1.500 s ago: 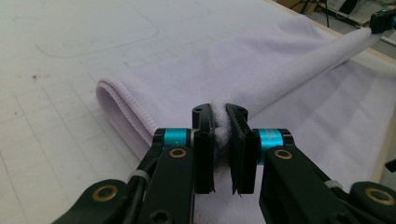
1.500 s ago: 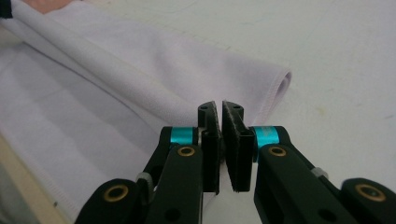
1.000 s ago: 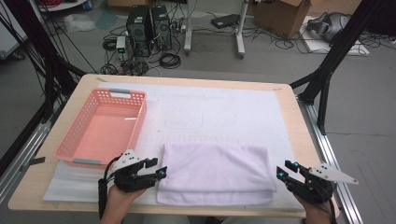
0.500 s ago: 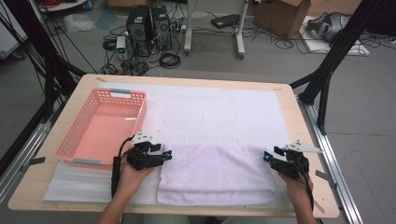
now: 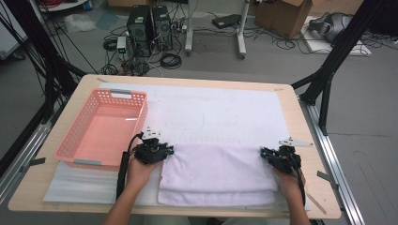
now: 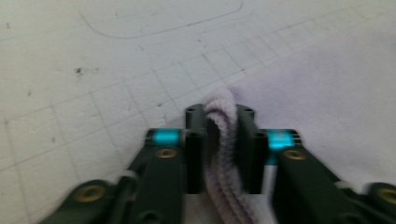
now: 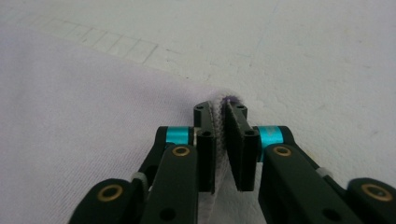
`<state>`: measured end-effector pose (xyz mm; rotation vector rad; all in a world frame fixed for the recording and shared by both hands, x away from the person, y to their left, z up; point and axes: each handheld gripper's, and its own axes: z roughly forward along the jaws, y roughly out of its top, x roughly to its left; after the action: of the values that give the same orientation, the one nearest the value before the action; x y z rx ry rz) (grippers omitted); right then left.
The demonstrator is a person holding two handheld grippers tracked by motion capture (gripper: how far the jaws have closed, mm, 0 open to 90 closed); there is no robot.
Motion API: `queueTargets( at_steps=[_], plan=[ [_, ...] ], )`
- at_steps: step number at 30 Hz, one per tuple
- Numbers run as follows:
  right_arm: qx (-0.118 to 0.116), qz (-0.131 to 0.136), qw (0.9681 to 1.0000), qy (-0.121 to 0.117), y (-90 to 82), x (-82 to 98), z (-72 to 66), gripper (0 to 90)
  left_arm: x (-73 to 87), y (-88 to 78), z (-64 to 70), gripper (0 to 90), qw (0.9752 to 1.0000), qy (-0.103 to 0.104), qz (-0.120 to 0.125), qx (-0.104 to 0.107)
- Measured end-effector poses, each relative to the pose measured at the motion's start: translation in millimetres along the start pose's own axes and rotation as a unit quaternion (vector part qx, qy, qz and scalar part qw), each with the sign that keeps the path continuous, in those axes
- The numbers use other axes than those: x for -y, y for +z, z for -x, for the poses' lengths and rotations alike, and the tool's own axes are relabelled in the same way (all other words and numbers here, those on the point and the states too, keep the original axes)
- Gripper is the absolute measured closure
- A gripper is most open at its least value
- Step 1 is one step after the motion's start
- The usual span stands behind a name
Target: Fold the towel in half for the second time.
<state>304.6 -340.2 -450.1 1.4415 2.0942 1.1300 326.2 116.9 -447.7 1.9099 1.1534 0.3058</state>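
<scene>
A folded white towel (image 5: 217,174) lies on the white mat (image 5: 220,112) near the front edge of the wooden table (image 5: 300,122), its folded layers stacked along the side nearest the person. The left gripper (image 5: 165,151) sits at the towel's far left corner and the right gripper (image 5: 265,153) at its far right corner, each held in a hand that comes in from the table's front edge. In the left gripper view, the two black jaws have just been closing and now pinch a bunched ridge of the towel (image 6: 327,93) between their pads, the cloth standing up in the narrow gap. In the right gripper view, the jaws have likewise just been closing and clamp the raised corner of the towel (image 7: 93,107), with only a thin fold of fabric showing between them. A pink plastic basket (image 5: 75,140) stands on the left side of the table, just beside the left gripper and apart from the towel. Faint grid lines mark the mat beyond the towel's far edge.
</scene>
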Motion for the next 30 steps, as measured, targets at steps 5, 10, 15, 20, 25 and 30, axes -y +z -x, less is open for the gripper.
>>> queueTargets(
  at_steps=[5,10,15,20,25,30],
  plan=[
    [0.009,0.028,0.9995,0.007,-4.8,0.6,5.3,85.1,-10.6,-2.0,-1.9,81.4,0.9991,-0.023,0.030,-0.020],
    [0.025,0.053,0.9983,0.009,-6.4,-5.2,8.6,85.2,-28.2,3.4,-3.4,81.7,0.9981,-0.021,0.051,-0.029],
    [0.037,0.066,0.9971,0.005,-2.2,-23.0,12.2,85.2,-43.4,15.4,-10.7,81.6,0.9970,-0.038,0.054,-0.042],
    [0.047,0.063,0.9969,0.002,10.1,-44.4,19.0,85.1,-57.7,23.8,-20.7,81.6,0.9961,-0.036,0.068,-0.044],
    [0.058,0.059,0.9965,0.006,23.5,-53.9,22.8,85.1,-62.1,30.3,-27.3,81.5,0.9955,-0.034,0.076,-0.045],
    [0.058,0.058,0.9964,0.020,29.8,-54.0,25.0,78.4,-60.1,31.5,-23.7,75.5,0.9956,-0.026,0.079,-0.043]
  ],
)
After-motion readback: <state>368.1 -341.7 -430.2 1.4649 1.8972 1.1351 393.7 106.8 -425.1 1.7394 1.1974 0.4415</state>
